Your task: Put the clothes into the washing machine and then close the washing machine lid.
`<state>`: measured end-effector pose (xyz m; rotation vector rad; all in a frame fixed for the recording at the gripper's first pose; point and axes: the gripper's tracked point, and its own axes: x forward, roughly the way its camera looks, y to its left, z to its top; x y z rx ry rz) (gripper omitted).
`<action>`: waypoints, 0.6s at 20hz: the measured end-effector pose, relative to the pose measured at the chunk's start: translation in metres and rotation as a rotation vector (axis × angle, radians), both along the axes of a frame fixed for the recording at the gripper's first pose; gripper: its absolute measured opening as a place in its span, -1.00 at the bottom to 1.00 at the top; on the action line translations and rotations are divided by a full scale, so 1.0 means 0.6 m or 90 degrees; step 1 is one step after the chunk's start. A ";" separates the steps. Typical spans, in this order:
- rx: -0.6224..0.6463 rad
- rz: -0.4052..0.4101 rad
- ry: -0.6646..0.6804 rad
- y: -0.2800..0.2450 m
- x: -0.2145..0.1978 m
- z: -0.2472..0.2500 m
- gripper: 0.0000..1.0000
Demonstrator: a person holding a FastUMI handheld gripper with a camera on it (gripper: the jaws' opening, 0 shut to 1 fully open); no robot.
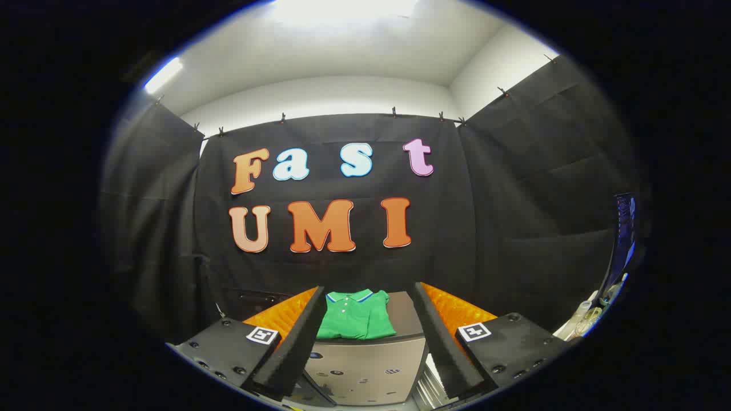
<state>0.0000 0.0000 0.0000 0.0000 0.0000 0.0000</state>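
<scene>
A folded green polo shirt (355, 315) with a blue-trimmed collar lies on the grey top of the washing machine (408, 314), ahead of me and framed between my two fingers. The machine's silver front (365, 365) with small dark marks drops away below the shirt. My gripper (370, 337) stands open, its fingers spread wide with nothing between them, still short of the shirt and above the machine's near edge.
Black cloth walls close the booth behind the machine and on both sides. A screen or device (623, 240) and some pale objects (588, 317) stand at the far right. White ceiling with lights above.
</scene>
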 end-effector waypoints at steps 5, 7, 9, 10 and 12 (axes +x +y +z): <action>-0.006 -0.008 0.001 0.000 0.008 -0.008 0.97; -0.001 -0.011 0.001 0.003 0.010 -0.010 0.97; -0.002 -0.016 -0.001 0.002 0.011 -0.010 0.97; -0.007 -0.014 0.000 0.004 0.009 -0.011 0.97; -0.014 -0.014 0.000 0.005 0.011 -0.012 0.97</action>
